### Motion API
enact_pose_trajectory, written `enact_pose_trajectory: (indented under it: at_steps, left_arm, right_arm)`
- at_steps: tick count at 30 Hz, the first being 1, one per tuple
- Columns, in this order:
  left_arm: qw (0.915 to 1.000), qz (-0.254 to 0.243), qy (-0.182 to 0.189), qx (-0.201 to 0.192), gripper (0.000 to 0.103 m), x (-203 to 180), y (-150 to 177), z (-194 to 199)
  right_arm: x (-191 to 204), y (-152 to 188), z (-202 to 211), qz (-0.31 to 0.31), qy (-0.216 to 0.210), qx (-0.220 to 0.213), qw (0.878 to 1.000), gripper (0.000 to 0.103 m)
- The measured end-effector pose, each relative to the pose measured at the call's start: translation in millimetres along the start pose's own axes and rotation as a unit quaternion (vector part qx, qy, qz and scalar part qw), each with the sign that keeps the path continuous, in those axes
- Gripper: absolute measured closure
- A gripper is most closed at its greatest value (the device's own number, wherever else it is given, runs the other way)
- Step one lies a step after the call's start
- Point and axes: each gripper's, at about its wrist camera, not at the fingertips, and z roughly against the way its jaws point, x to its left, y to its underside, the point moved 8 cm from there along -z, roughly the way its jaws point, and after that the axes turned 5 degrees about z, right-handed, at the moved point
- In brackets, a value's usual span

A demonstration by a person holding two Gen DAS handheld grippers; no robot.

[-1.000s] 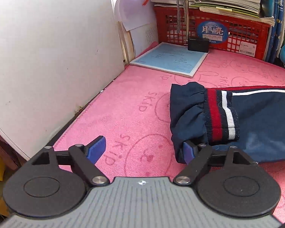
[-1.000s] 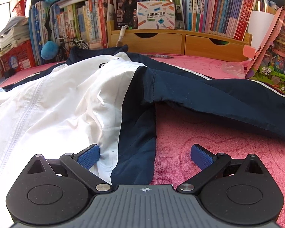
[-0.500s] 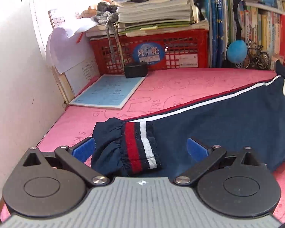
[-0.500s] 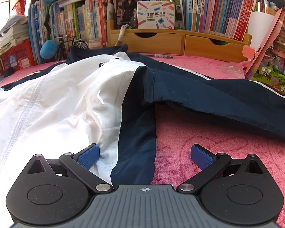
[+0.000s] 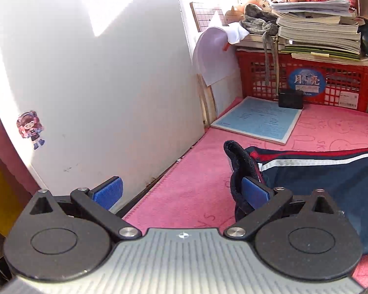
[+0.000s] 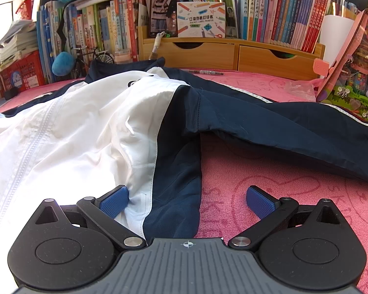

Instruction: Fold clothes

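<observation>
A navy and white jacket (image 6: 73, 147) lies spread on the pink mat (image 6: 269, 178). Its navy side panel (image 6: 176, 183) runs between the fingers of my open right gripper (image 6: 187, 202), whose left pad (image 6: 115, 201) touches the white cloth. The right sleeve (image 6: 282, 127) stretches off to the right. In the left wrist view, the other sleeve (image 5: 331, 178), with red and white stripes, lies on the mat. Its dark cuff (image 5: 238, 166) stands up, draped over the right pad (image 5: 254, 192) of my open left gripper (image 5: 181, 192). Nothing is pinched.
A white panel (image 5: 98, 85) stands close on the left along the mat's edge. A blue booklet (image 5: 260, 120), a black box (image 5: 290, 99) and a red basket (image 5: 331, 80) under stacked books sit behind. Wooden drawers (image 6: 233, 54), bookshelves and a pink toy set (image 6: 350, 73) line the back.
The left gripper swung left towards the white panel, and the cuff that lay flat between its fingers now stands raised on the right finger. The right gripper has not moved.
</observation>
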Motion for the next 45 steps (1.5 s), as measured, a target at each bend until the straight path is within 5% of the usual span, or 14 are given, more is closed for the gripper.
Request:
enact_pose_trajectory:
  at_steps: [6, 10, 13, 16, 17, 19, 22, 24, 27, 32, 36, 40, 42, 45]
  left_arm:
    - [0.9996, 0.0, -0.027, 0.009, 0.0, 15, 13, -1]
    - [0.9948, 0.087, 0.053, 0.006, 0.0, 12, 7, -6]
    - [0.9699, 0.176, 0.167, -0.005, 0.0, 7, 1, -2]
    - [0.9183, 0.273, 0.286, -0.017, 0.0, 6, -3, 2]
    - [0.9132, 0.285, 0.291, -0.012, 0.0, 5, -3, 0]
    - [0.9263, 0.272, 0.261, 0.004, 0.0, 1, 1, -8]
    - [0.9734, 0.165, 0.155, 0.031, 0.0, -14, 10, -28]
    - [0.9833, 0.132, 0.115, 0.049, 0.0, -26, 14, -44]
    - [0.9797, 0.152, 0.115, 0.061, 0.0, -39, 15, -62]
    - [0.9767, 0.176, 0.115, 0.046, 0.065, -51, -8, -68]
    - [0.9691, 0.172, 0.165, -0.063, 0.07, -58, -88, -37]
    - [0.9479, 0.153, 0.208, -0.187, 0.069, -64, -174, 1]
    - [0.9558, 0.124, 0.185, -0.192, 0.068, -70, -177, -15]
    - [0.9752, 0.122, 0.141, -0.119, 0.068, -77, -146, -79]
  right_arm:
    - [0, 0, 0, 0.0, 0.0, 0.0, 1.0, 0.0]
    - [0, 0, 0, 0.001, 0.0, 0.0, 1.0, 0.0]
    - [-1, 0, -1, 0.001, 0.0, -0.001, 1.0, 0.0]
    - [-1, 0, -1, 0.001, -0.001, -0.001, 1.0, 0.0]
    - [-1, 0, -1, 0.001, -0.001, -0.001, 1.0, 0.0]
    - [-1, 1, -1, 0.001, -0.001, -0.001, 1.0, 0.0]
    - [-1, 1, -1, 0.001, 0.0, -0.001, 1.0, 0.0]
    - [0, 1, -1, 0.002, 0.0, -0.001, 1.0, 0.0]
    - [0, 1, -2, 0.002, 0.002, -0.001, 1.0, 0.0]
    - [0, 1, -2, 0.002, 0.003, -0.001, 1.0, 0.0]
    - [0, 2, -2, 0.002, 0.004, 0.0, 1.0, 0.0]
    - [1, 2, -2, 0.002, 0.006, 0.0, 1.0, 0.0]
    - [1, 1, -2, 0.002, 0.007, 0.0, 1.0, 0.0]
    - [1, 1, -2, 0.002, 0.007, 0.0, 1.0, 0.0]
